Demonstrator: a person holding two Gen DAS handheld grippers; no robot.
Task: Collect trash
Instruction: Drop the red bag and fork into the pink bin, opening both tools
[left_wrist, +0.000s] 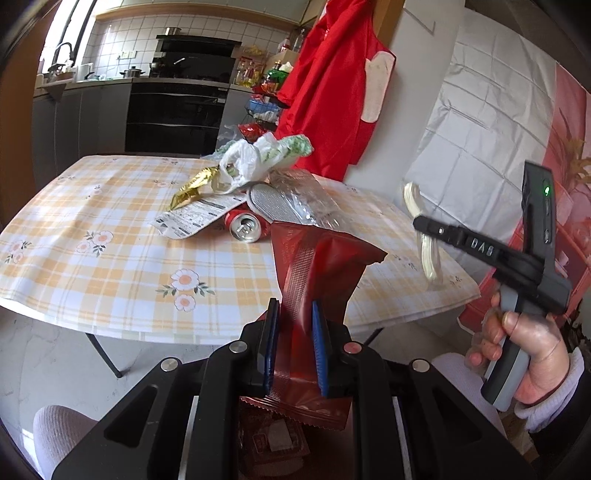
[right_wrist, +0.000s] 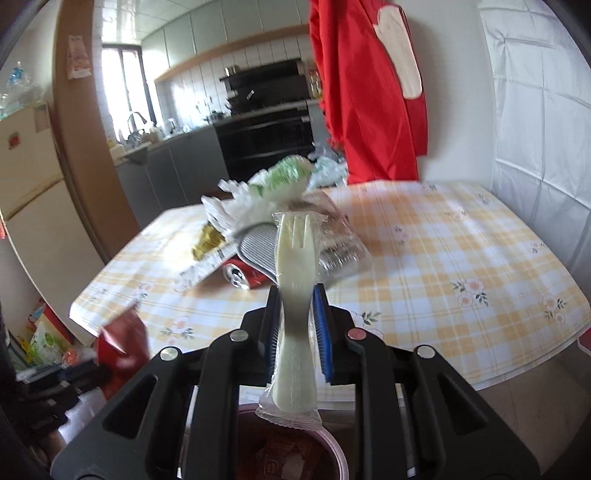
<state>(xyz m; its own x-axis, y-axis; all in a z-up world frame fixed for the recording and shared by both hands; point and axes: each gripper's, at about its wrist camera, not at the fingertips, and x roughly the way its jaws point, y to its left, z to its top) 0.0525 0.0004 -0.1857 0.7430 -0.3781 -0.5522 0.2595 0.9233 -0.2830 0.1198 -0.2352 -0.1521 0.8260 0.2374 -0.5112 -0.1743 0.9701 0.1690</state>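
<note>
My left gripper (left_wrist: 295, 314) is shut on a dark red snack wrapper (left_wrist: 317, 266), held up off the table's near edge. My right gripper (right_wrist: 295, 299) is shut on a white plastic fork in a clear sleeve (right_wrist: 293, 258); from the left wrist view that right gripper (left_wrist: 424, 223) hangs at the right with the wrapped fork (left_wrist: 424, 236) in it. On the checked tablecloth (left_wrist: 110, 266) lies a heap of trash: a red can (left_wrist: 245, 227), a white plastic bag (left_wrist: 251, 162), a gold wrapper (left_wrist: 192, 188), a printed lid (left_wrist: 199, 218) and clear plastic packaging (left_wrist: 310, 199).
Below both grippers sits a round bin (right_wrist: 332, 454) with red wrappers inside. A red garment (left_wrist: 332, 92) hangs behind the table by a covered wall. The kitchen counter and oven (left_wrist: 173, 110) stand beyond. A person's hand (left_wrist: 524, 354) holds the right gripper.
</note>
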